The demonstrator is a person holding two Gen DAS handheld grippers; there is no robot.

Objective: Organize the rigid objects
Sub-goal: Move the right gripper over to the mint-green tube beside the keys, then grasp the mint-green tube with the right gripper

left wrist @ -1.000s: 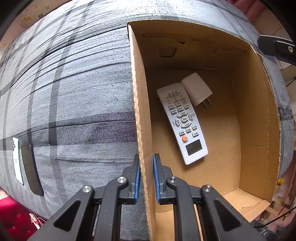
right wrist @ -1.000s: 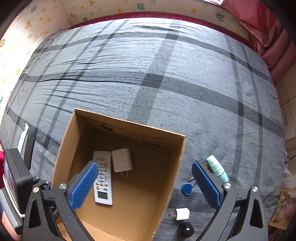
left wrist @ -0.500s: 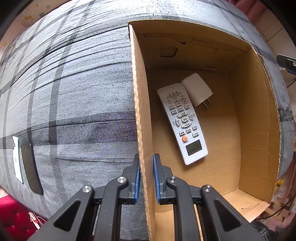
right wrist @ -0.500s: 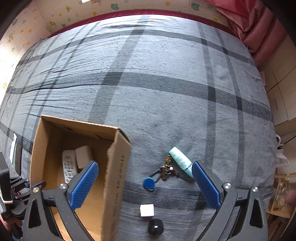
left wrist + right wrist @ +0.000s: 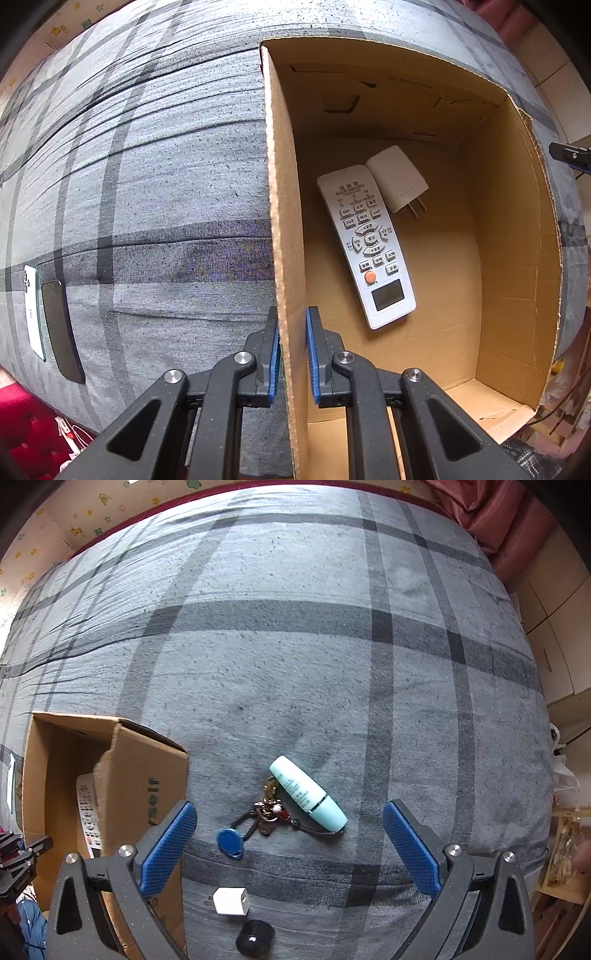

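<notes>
- Bed (image 5: 332,646): grey plaid cover carries every item; no table in view.
- Cardboard box (image 5: 517,258): open-topped, standing on the bed. Its near wall sits between the jaws of the left gripper (image 5: 291,354), which are narrow and clamped on that wall, steadying the box.
- Remote control (image 5: 365,247): already in the box, face up, touching a white charger (image 5: 399,181) beside it.
- Right gripper (image 5: 290,843): jaws wide, nothing between the pads, hanging over the loose items to the right of the box.
- Mint tube (image 5: 308,794): lying flat on the bed, touching the key bunch (image 5: 267,814) with its blue fob (image 5: 229,843).
- Small white plug adapter (image 5: 231,901) and black round cap (image 5: 255,938): close to the camera, just beside each other.
- Step in hand, as judged: selection of the next item to box. The tube appears the likeliest pick; the next move calls for a descent with the jaws astride its width, clear of the key cord.
</notes>
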